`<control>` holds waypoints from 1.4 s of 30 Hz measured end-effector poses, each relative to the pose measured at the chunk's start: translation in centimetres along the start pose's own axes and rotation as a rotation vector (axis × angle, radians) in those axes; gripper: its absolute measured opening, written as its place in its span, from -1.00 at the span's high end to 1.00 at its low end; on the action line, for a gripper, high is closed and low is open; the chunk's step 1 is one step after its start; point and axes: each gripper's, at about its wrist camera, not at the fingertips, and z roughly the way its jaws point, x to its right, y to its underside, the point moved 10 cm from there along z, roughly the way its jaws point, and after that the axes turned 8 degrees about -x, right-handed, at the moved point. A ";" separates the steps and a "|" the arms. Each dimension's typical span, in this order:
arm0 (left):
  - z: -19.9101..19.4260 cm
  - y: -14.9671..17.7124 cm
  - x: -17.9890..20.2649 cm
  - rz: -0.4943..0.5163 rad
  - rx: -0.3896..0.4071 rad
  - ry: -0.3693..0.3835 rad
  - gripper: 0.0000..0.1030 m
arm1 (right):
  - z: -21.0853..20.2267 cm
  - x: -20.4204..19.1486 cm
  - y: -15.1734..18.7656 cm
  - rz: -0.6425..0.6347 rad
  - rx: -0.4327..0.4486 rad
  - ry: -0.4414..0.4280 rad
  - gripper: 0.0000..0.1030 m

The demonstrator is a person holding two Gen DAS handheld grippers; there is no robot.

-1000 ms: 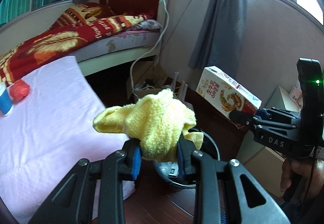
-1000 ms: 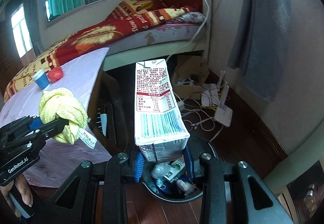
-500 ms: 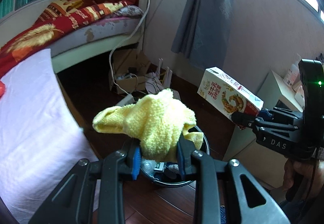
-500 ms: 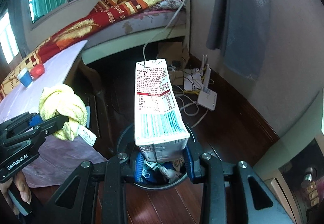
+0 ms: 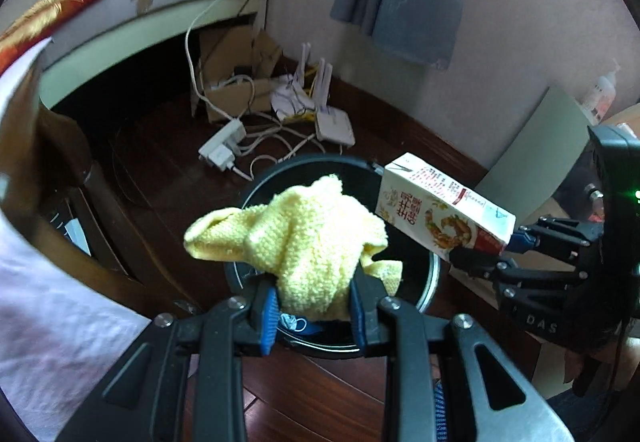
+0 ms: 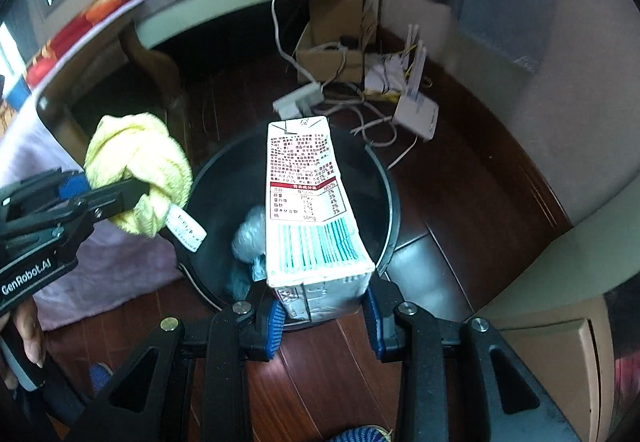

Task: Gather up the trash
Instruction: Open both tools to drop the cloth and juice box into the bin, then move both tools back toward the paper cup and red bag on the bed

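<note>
A: State of the right gripper point(image 6: 323, 316)?

B: Fingers clamped on the base of a carton point(image 6: 310, 202). Its long axis runs forward, away from the fingers, over the open bin point(image 6: 390, 202) standing on the floor. From the left wrist view the carton point(image 5: 444, 216) hangs tilted above the bin's right rim.

A: And the left gripper point(image 5: 314, 316)?

B: Fingers closed on a bunched yellow cloth point(image 5: 304, 242), held over the bin point(image 5: 430, 274) nearer its left side. In the right wrist view the cloth point(image 6: 138, 168) sits just at the rim.

A: Which goes first?

B: In my judgement, the carton. It lies squarely over the opening, so parting the fingers should drop it straight in. Trash already lies in the bin.

A: Risk?

B: The carton's far end could catch the rim.
</note>
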 end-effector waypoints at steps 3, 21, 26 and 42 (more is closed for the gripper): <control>1.4 0.3 -0.1 -0.017 -0.027 0.022 0.39 | 1.2 -0.2 -0.3 -0.016 -0.024 -0.003 0.31; 0.7 0.2 -2.7 -0.074 0.011 -0.100 -0.95 | 1.7 1.6 -0.5 0.008 -0.060 0.117 -1.00; -1.0 -0.2 -2.7 -0.067 0.053 -0.112 -0.95 | -0.2 1.4 -1.4 0.027 -0.020 0.096 -1.00; -7.1 0.2 -2.4 -0.046 0.143 -0.168 -0.95 | -5.9 -0.8 -2.0 0.004 0.087 0.079 -1.00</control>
